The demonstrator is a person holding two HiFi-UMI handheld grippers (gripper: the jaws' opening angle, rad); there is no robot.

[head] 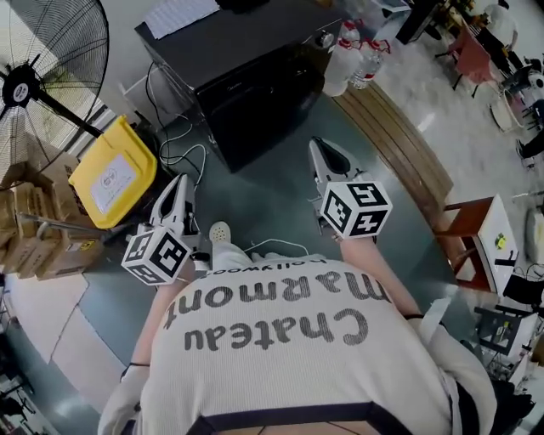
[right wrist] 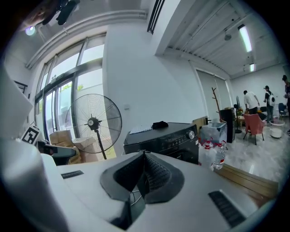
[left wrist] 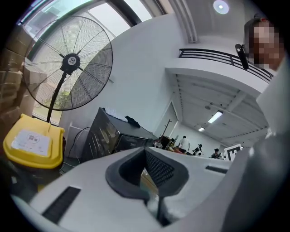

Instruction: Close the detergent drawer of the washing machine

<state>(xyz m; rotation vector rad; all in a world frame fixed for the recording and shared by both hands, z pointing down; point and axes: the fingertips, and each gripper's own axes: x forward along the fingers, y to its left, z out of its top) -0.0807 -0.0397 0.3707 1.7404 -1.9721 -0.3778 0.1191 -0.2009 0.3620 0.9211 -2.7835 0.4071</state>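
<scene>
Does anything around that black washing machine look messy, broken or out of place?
Nothing looks spilled or broken. The only untidy bits: loose white cables trail over the grey floor beside the black washing machine, and a sheet of white paper and a small dark object lie on its top.

Open floor (head: 255,200) in front of the washing machine (head: 255,76). Left of it, blocked by yellow bin (head: 110,174) and loose cables (head: 183,155); right of it, by water bottles (head: 365,64) and wooden boards (head: 399,144).
</scene>
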